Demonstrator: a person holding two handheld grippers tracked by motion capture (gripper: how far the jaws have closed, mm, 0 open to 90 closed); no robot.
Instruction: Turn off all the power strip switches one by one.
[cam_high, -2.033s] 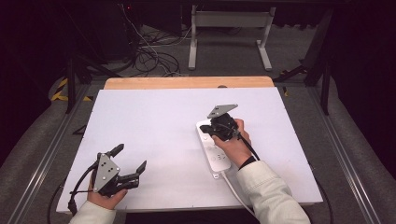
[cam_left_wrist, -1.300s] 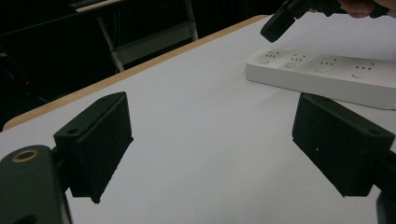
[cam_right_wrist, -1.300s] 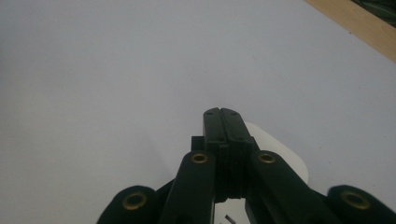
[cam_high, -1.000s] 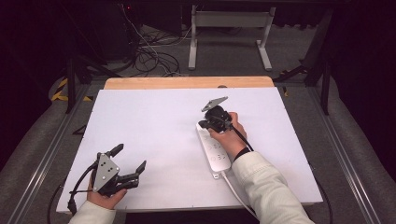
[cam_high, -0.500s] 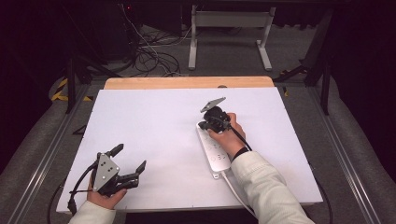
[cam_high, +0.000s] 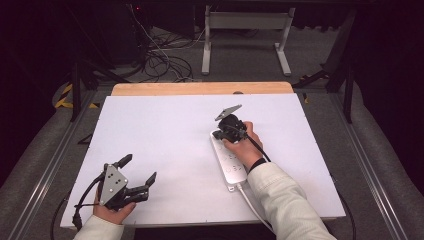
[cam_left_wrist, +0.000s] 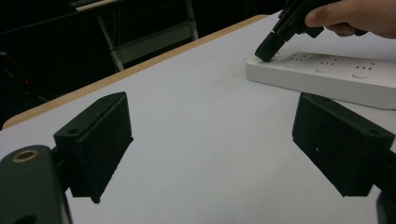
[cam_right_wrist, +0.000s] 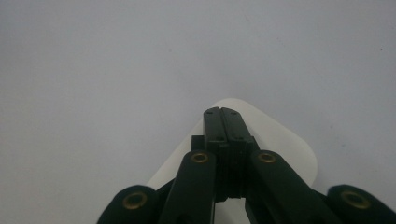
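White tabletop (cam_high: 165, 130) lies bare between my left gripper (cam_high: 134, 176), jaws wide near the front edge, and my right gripper (cam_high: 220, 132), jaws closed empty on the power strip (cam_high: 231, 167); dark floor (cam_high: 165, 60) beyond.

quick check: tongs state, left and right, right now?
Left tongs: open, holding nothing, above the white tabletop.
Right tongs: closed, gripping nothing, tip at the far end of the power strip.
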